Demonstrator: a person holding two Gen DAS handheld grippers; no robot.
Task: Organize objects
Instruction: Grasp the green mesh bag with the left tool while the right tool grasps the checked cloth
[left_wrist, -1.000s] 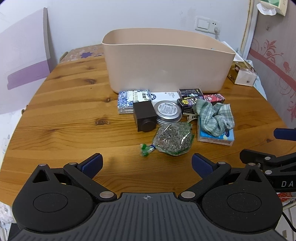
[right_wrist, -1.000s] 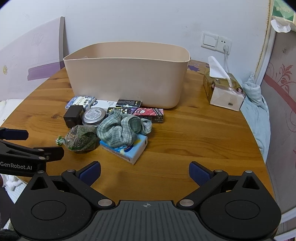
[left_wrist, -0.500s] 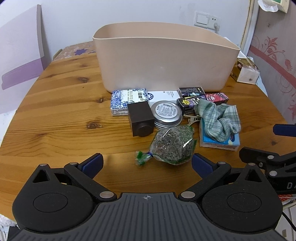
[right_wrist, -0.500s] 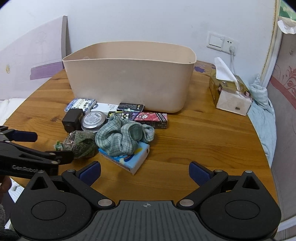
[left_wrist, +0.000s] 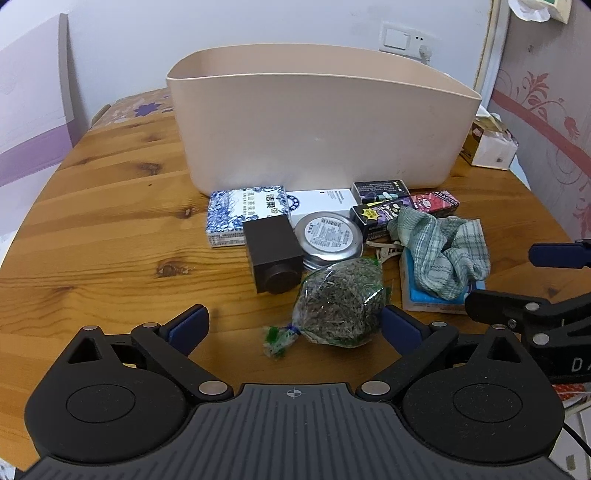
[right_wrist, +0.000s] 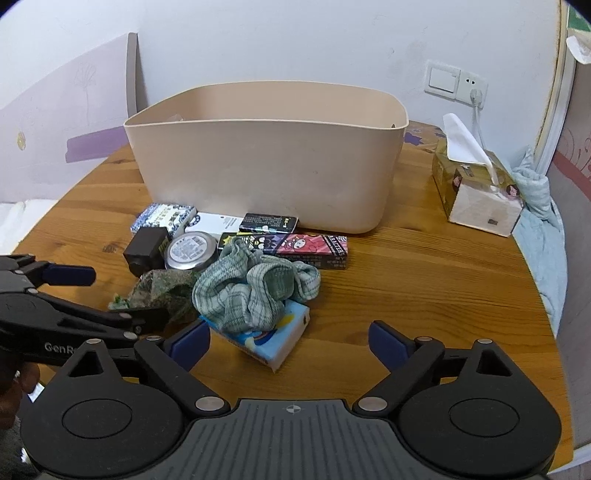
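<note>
Left wrist view: a round wooden table (left_wrist: 110, 229) of knotty pine planks stands against a white wall with a light switch (left_wrist: 397, 38). A tall beige plastic bin (left_wrist: 321, 136) sits at the far side; its inside is out of sight from this angle. Crowded against its near wall lie a blue-and-white patterned box (left_wrist: 245, 212), a white flat box (left_wrist: 325, 201), a dark cube-shaped box (left_wrist: 273, 249), a round tin (left_wrist: 328, 236), two dark printed card boxes (left_wrist: 380, 190) and a red one (left_wrist: 436, 201). A checked green cloth (left_wrist: 441, 249) is heaped over a blue tissue pack (left_wrist: 424, 299), hiding most of it. The left gripper (left_wrist: 293, 325) has its jaws spread wide, holding nothing, with a clear bag of dried herbs (left_wrist: 338, 306) lying on the table between the tips, close to the right-hand one. The right gripper (left_wrist: 546, 280) enters at the right edge, cut off.

Right wrist view: the same table (right_wrist: 424, 280) and bin (right_wrist: 266, 166), with a tissue box (right_wrist: 476, 188) near the wall socket (right_wrist: 472, 83) and pale blue fabric (right_wrist: 543, 229) past the table edge. The right gripper (right_wrist: 290, 341) is spread wide and empty, the cloth (right_wrist: 251, 291) and tissue pack (right_wrist: 273, 339) just ahead of it. The left gripper (right_wrist: 107, 295) crosses from the left, covering part of the herb bag (right_wrist: 166, 286). A bit of a hand (right_wrist: 14, 384) shows at the left edge.
</note>
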